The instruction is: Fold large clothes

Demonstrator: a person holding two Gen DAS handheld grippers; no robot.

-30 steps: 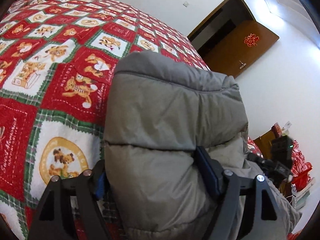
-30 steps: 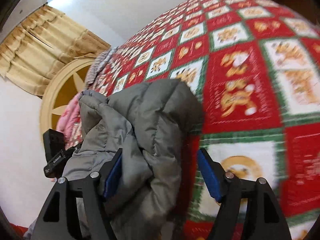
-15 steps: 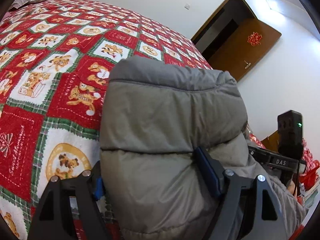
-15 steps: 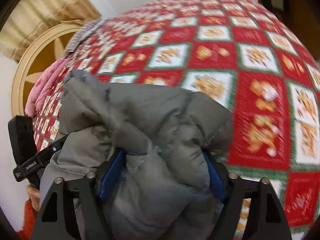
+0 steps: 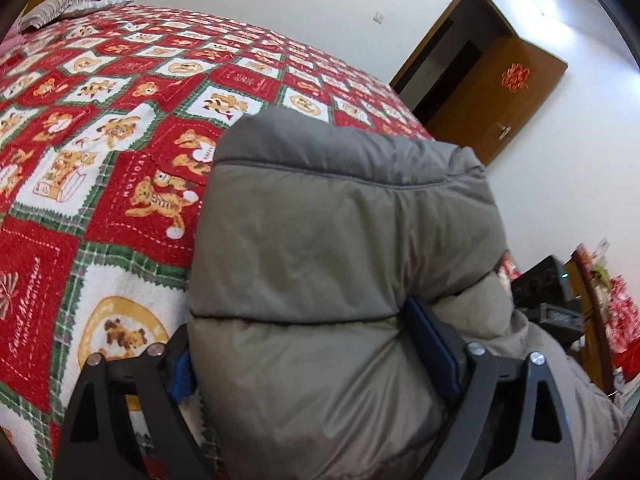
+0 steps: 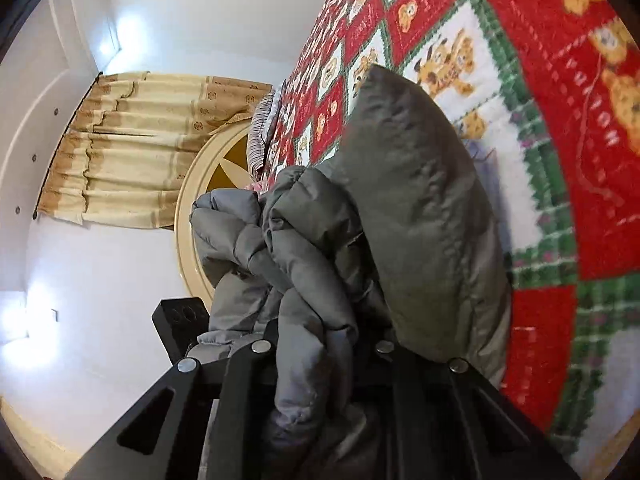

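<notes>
A puffy grey jacket (image 5: 340, 240) lies bunched near the edge of a bed with a red teddy-bear quilt (image 5: 100, 140). My left gripper (image 5: 308, 356) straddles a thick fold of it. Its jaws are opening and stand wide, with the padding bulging between the blue pads (image 5: 432, 344). In the right wrist view the jacket (image 6: 420, 220) fills the middle. My right gripper (image 6: 320, 336) is rolled to one side, and its jaws are closing tight on a crumpled bunch of the fabric, which hides the fingertips.
The quilt (image 6: 560, 120) stretches far behind the jacket to a striped pillow (image 5: 68, 4) and a round cream headboard (image 6: 200, 200). A brown door (image 5: 492, 96) stands open at the back right. Red clutter (image 5: 616, 312) sits beside the bed. Beige curtains (image 6: 140, 148) hang by the headboard.
The right jaws have closed from wide apart onto a bunch of jacket, and that gripper has rolled and sunk. The left fingers have spread a little wider around the fold.
</notes>
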